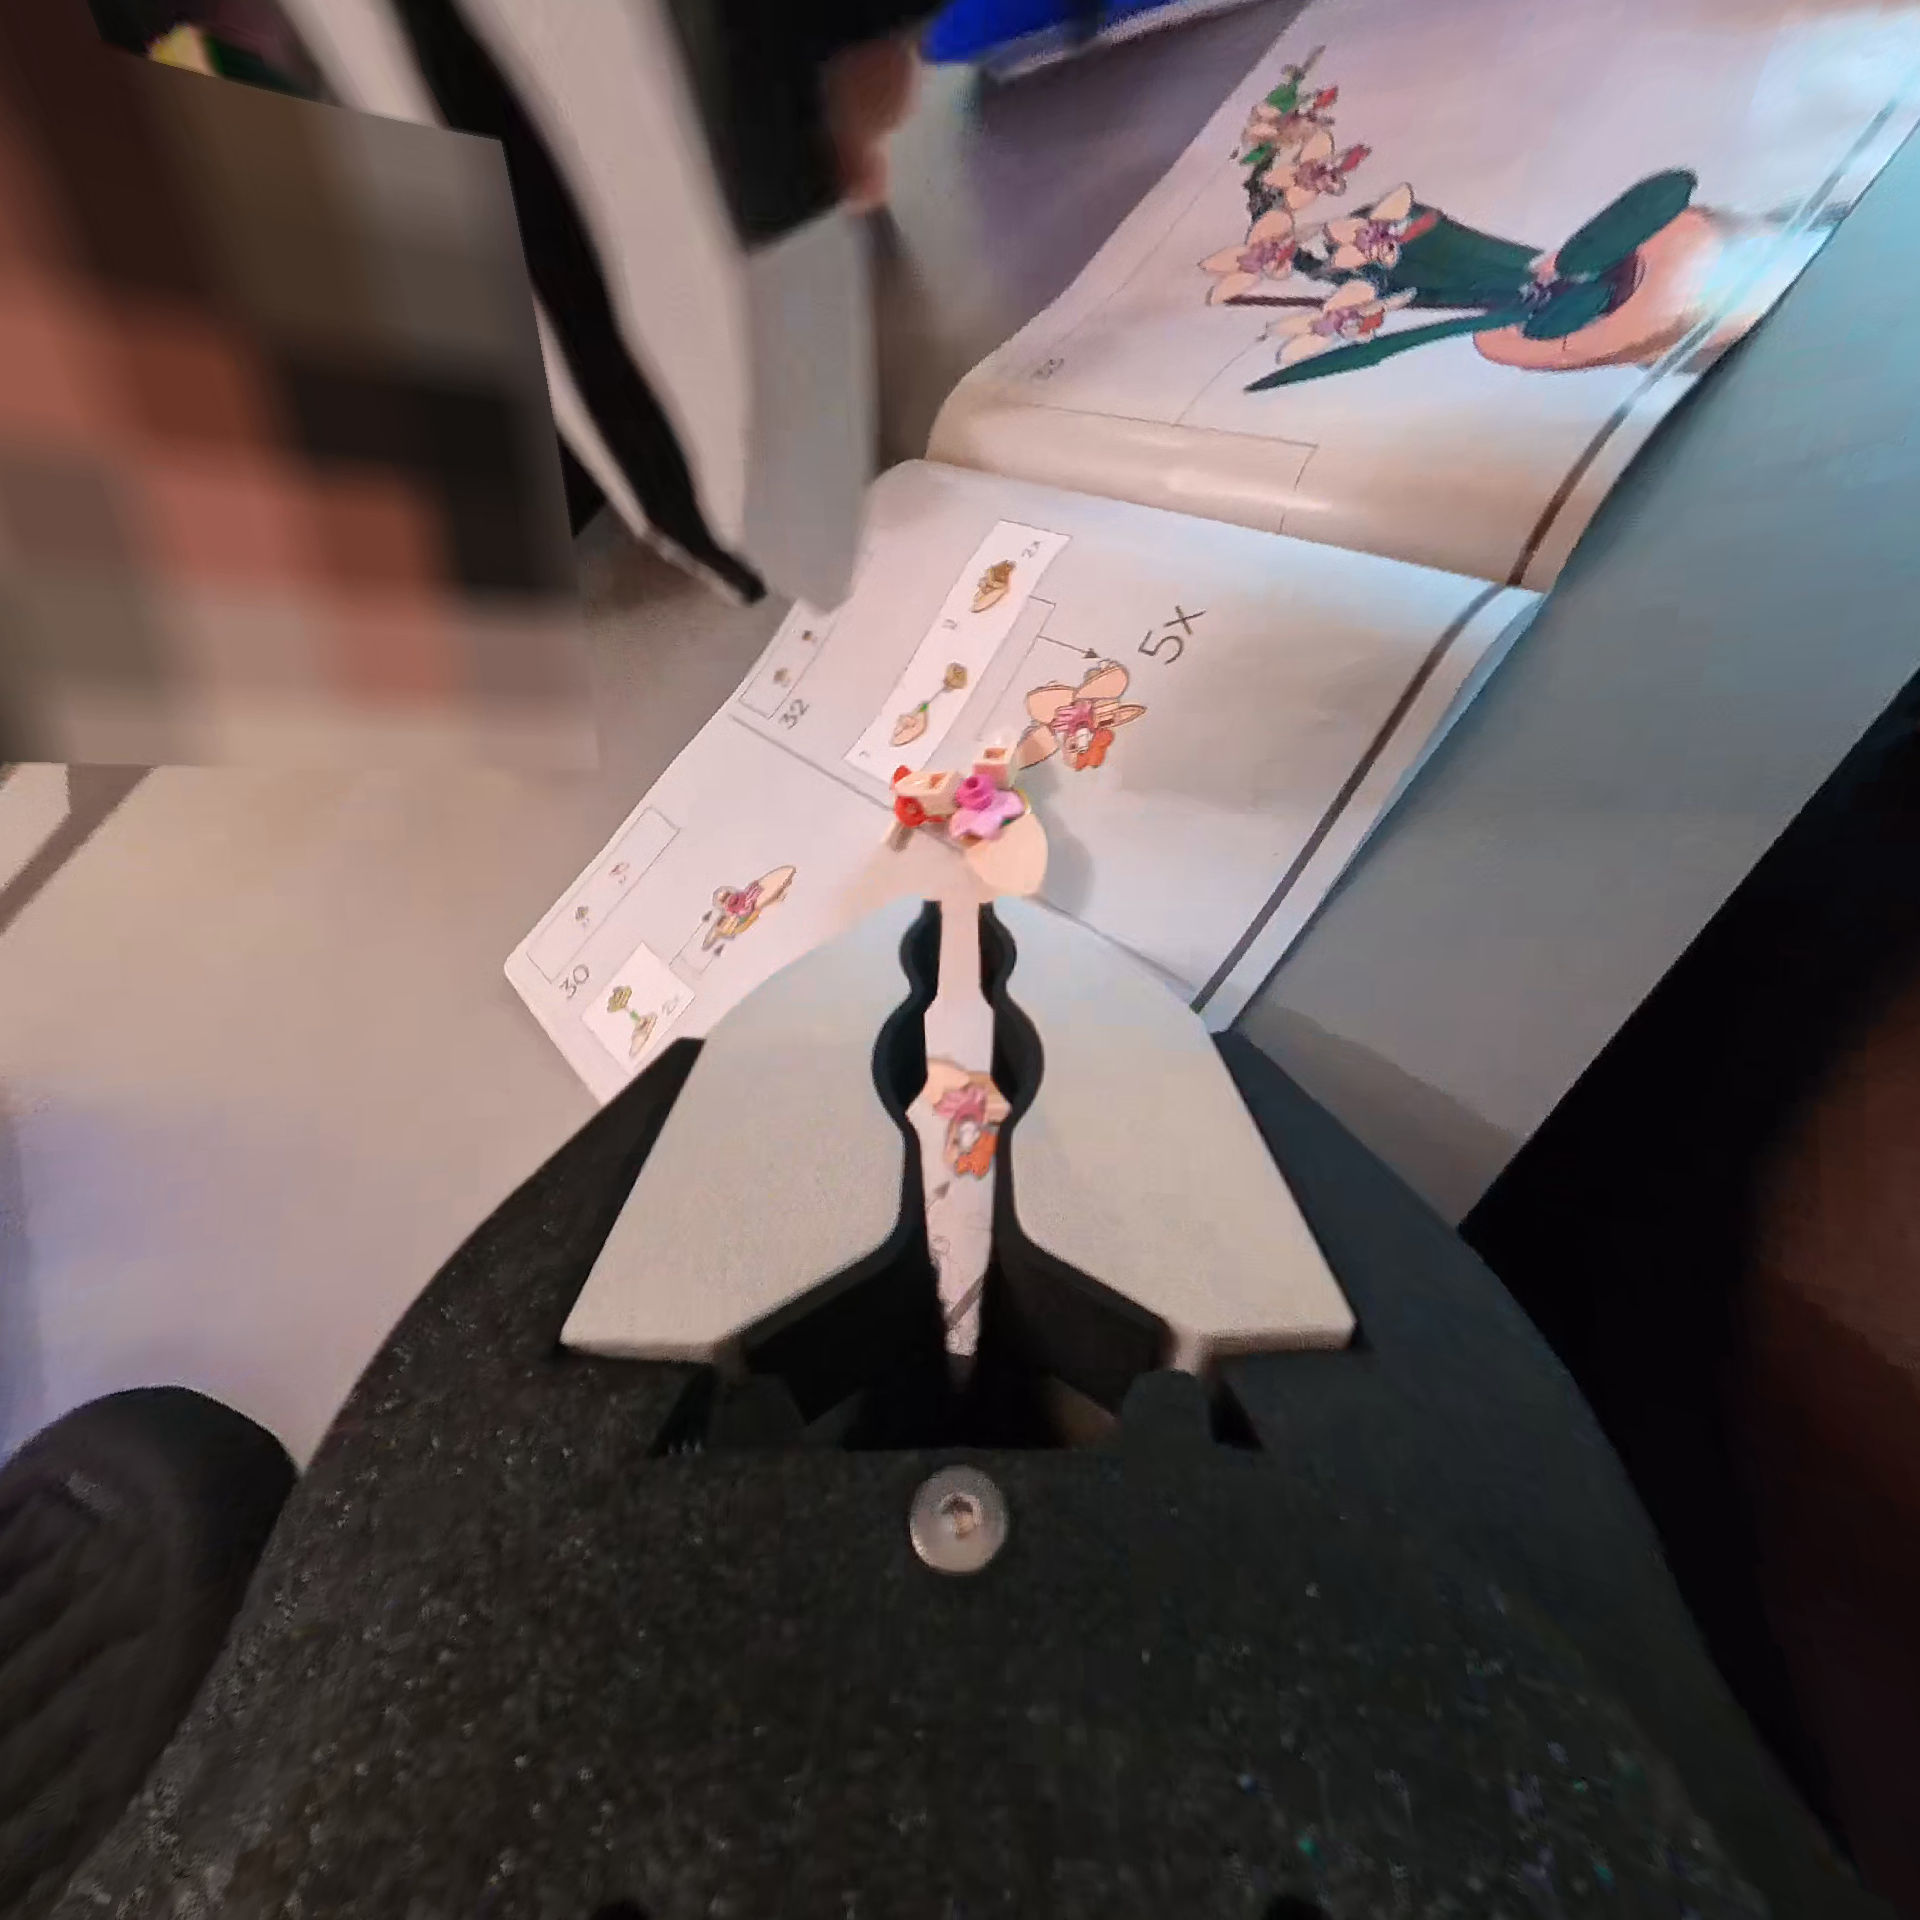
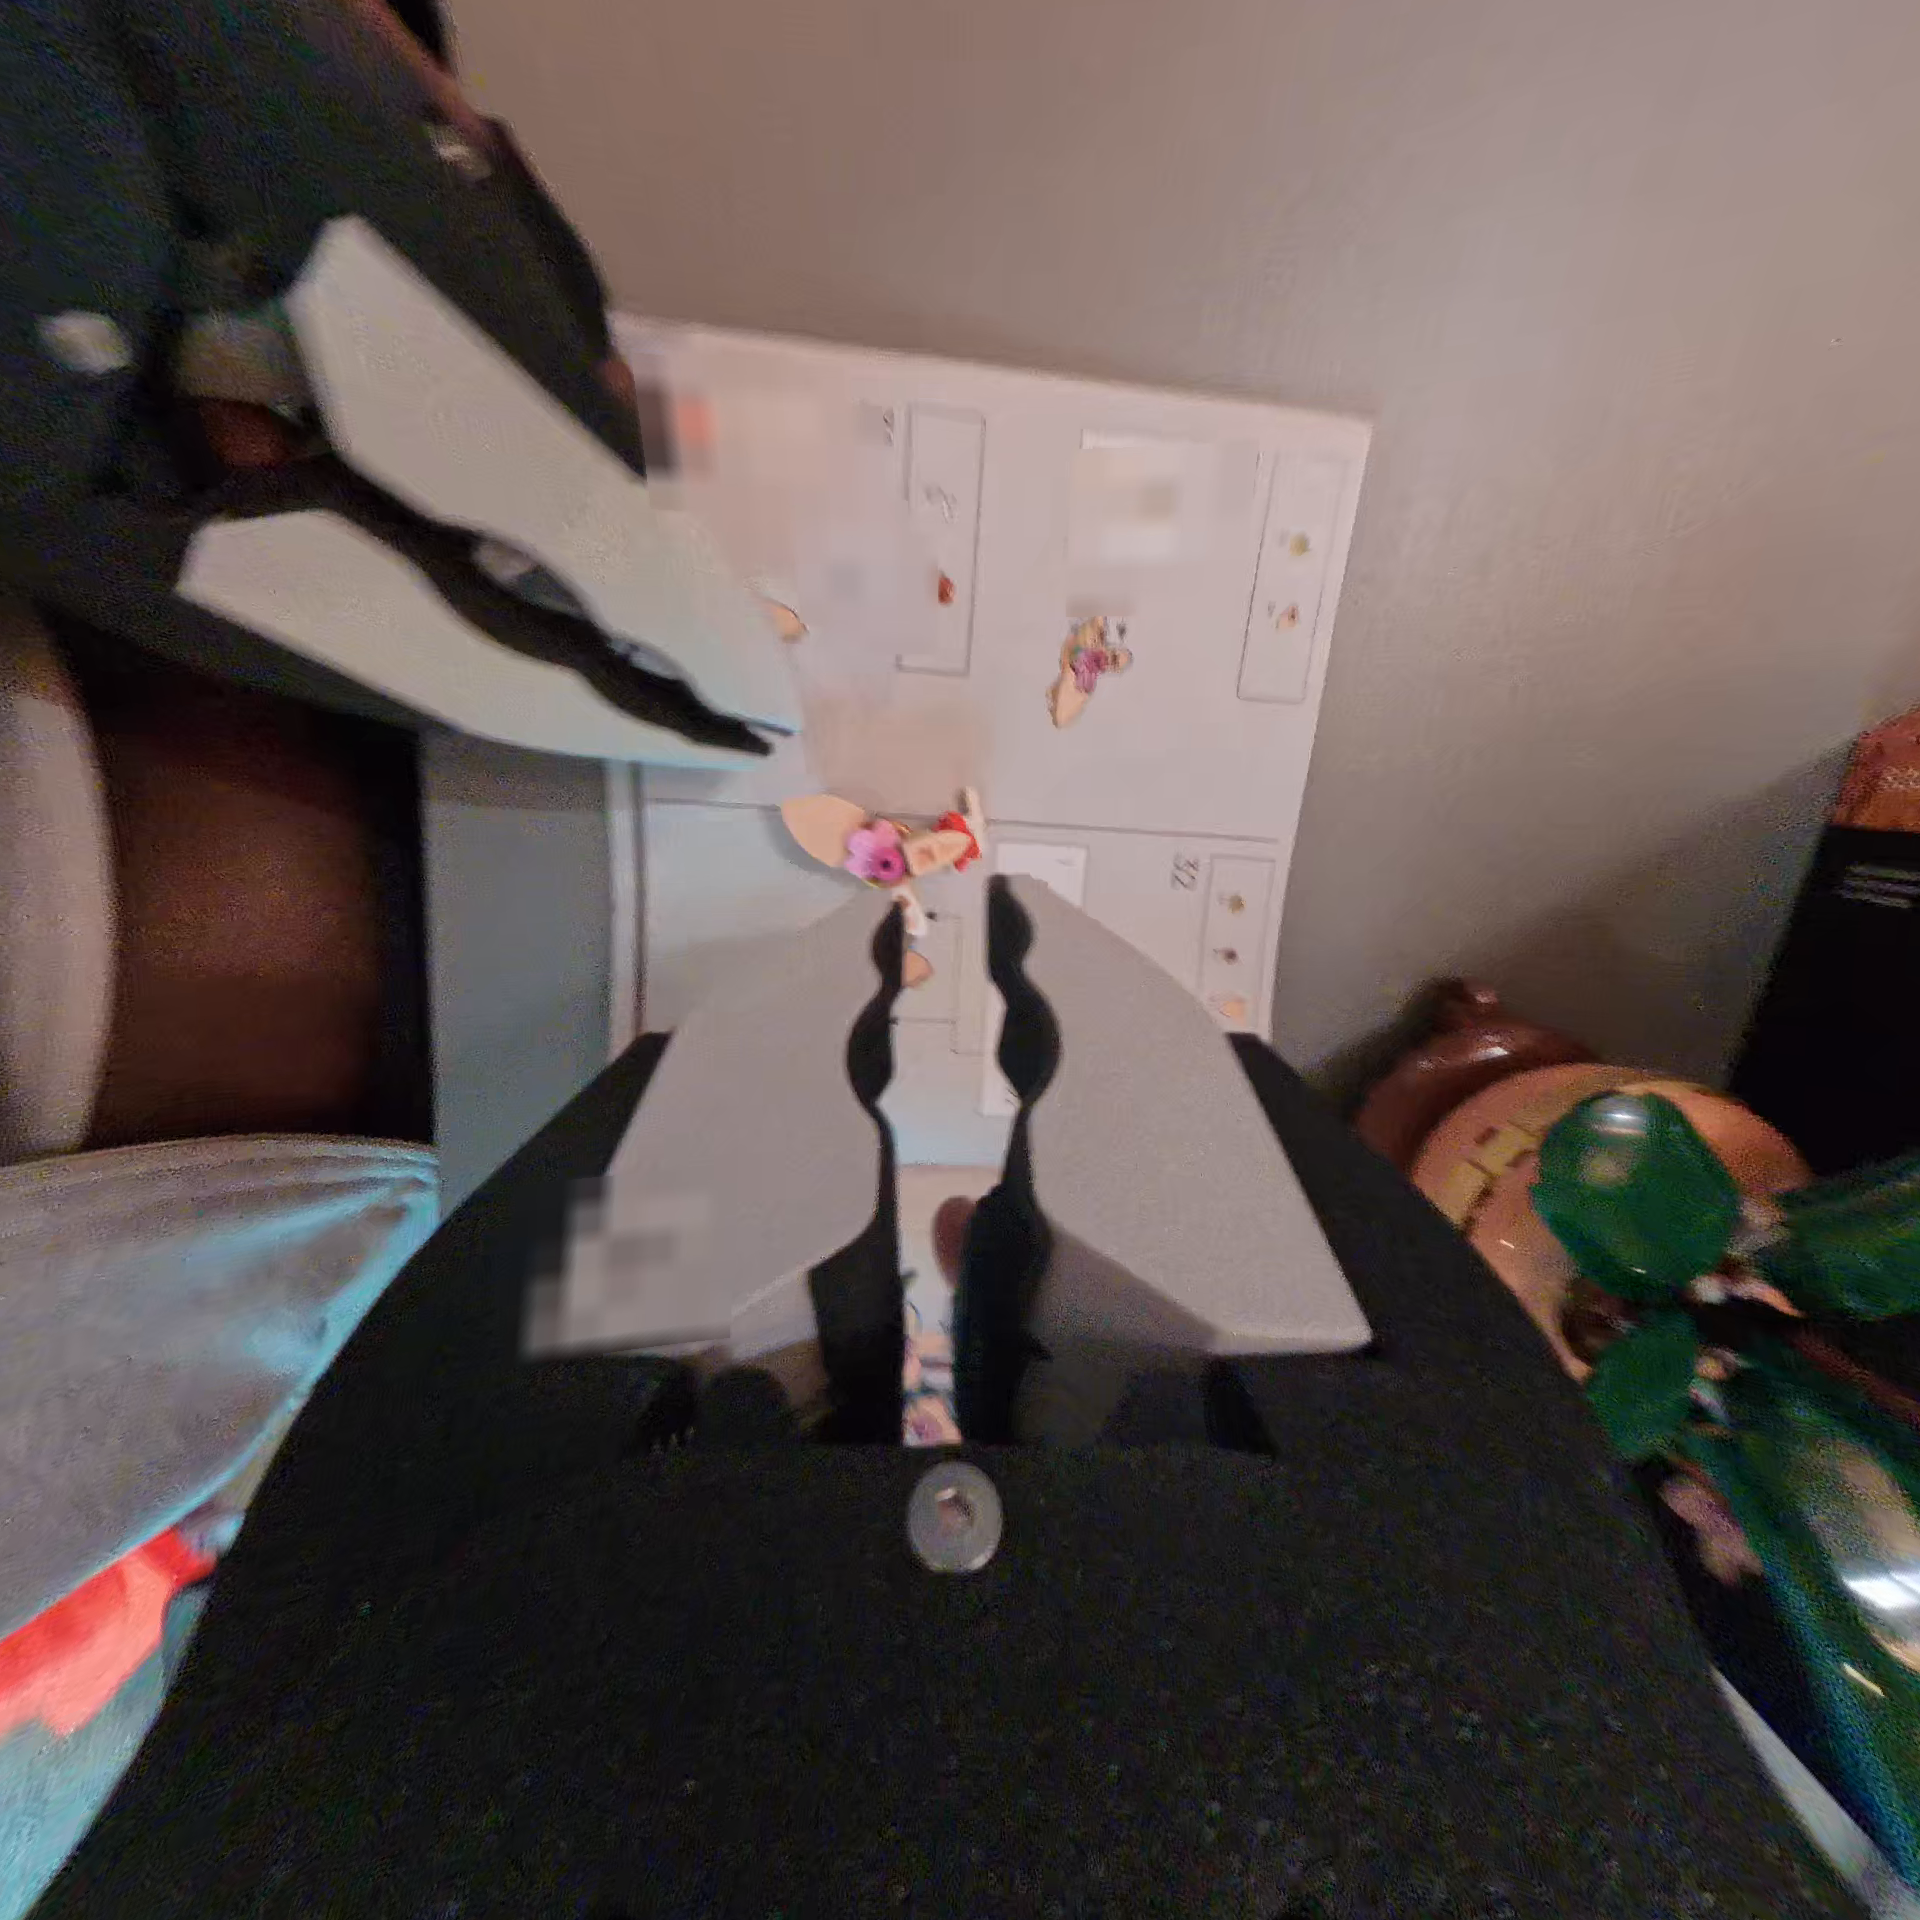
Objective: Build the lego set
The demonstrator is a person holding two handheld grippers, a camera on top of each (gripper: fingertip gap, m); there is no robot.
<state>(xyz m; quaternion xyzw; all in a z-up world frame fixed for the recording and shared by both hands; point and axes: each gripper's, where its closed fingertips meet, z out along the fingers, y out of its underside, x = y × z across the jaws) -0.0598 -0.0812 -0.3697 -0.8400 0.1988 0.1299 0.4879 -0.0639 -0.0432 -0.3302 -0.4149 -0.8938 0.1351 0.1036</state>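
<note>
A small lego flower [image 1: 966, 816] with cream petals, a pink centre and a red piece hangs over the open instruction booklet [image 1: 1247, 831]. My left gripper [image 1: 958, 909] is shut, with a cream petal pinched at its tips. In the right wrist view the flower [image 2: 883, 844] sits just past my right gripper [image 2: 945, 894]. The right jaws stand a little apart, with only a small white stem piece by the left fingertip. The left gripper [image 2: 774, 732] comes in from the upper left over the booklet [image 2: 1143, 779]. A blur patch hides where it meets the flower.
A built lego plant with green leaves [image 2: 1642, 1195] in a brown pot [image 2: 1475, 1091] stands at the right, and a black box [image 2: 1829, 987] is behind it. A grey and red bag [image 2: 156, 1351] lies at the lower left. The grey table [image 1: 208, 1039] drops off past the booklet's right side.
</note>
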